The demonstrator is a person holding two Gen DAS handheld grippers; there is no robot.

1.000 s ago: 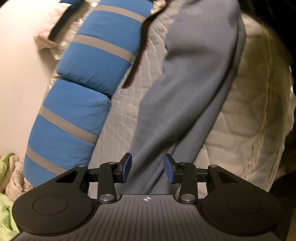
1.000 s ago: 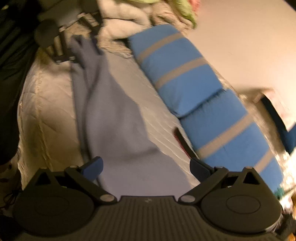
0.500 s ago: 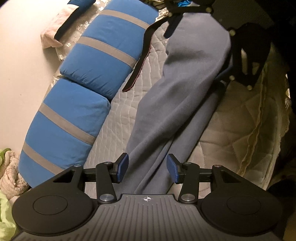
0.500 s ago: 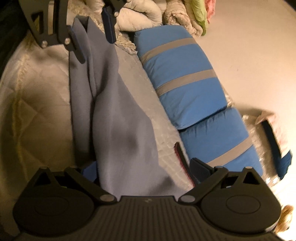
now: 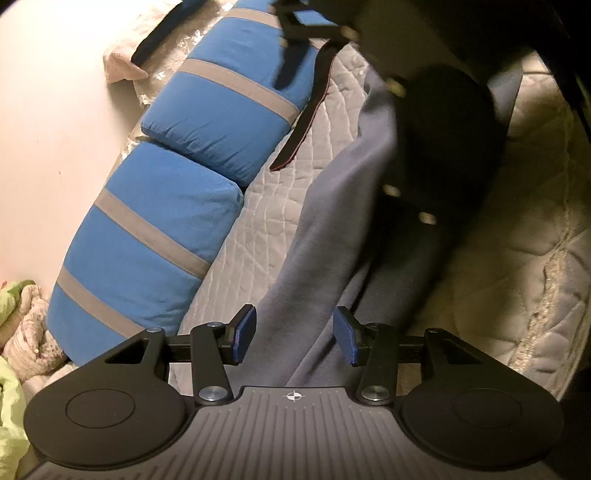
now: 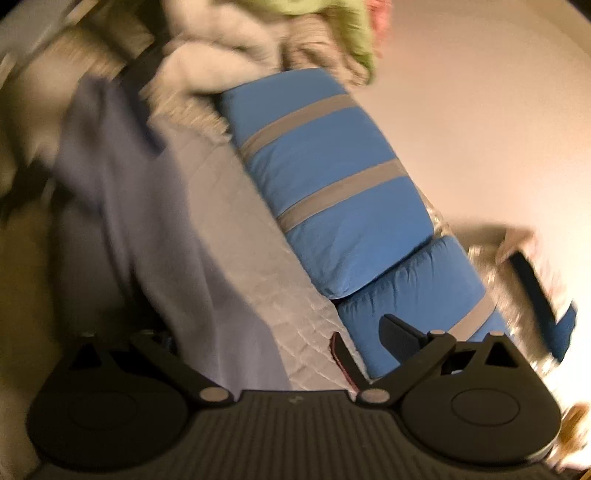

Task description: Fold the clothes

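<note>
A long grey-blue garment [image 5: 332, 206] of soft, fleecy cloth lies stretched in loose lengthwise folds down the middle of the quilted mattress [image 5: 266, 206], whose pale cover is stitched in diamonds. The left gripper [image 5: 294, 334] hangs over the garment's near end, its flat blue pads [image 5: 245, 332] partly spread with the cloth running between them, not pinched. The right gripper [image 6: 273, 343] stands spread wide above the garment's other end; that view is smeared by blur and its left finger is lost in shadow. Along the mattress's wall-side edge lie two plump blue pillows [image 5: 155, 236] with grey bands, and a dark strap [image 5: 306, 110] rests just beside them. Crumpled pale and lime-green laundry [image 6: 295, 33] is heaped at one end
</note>
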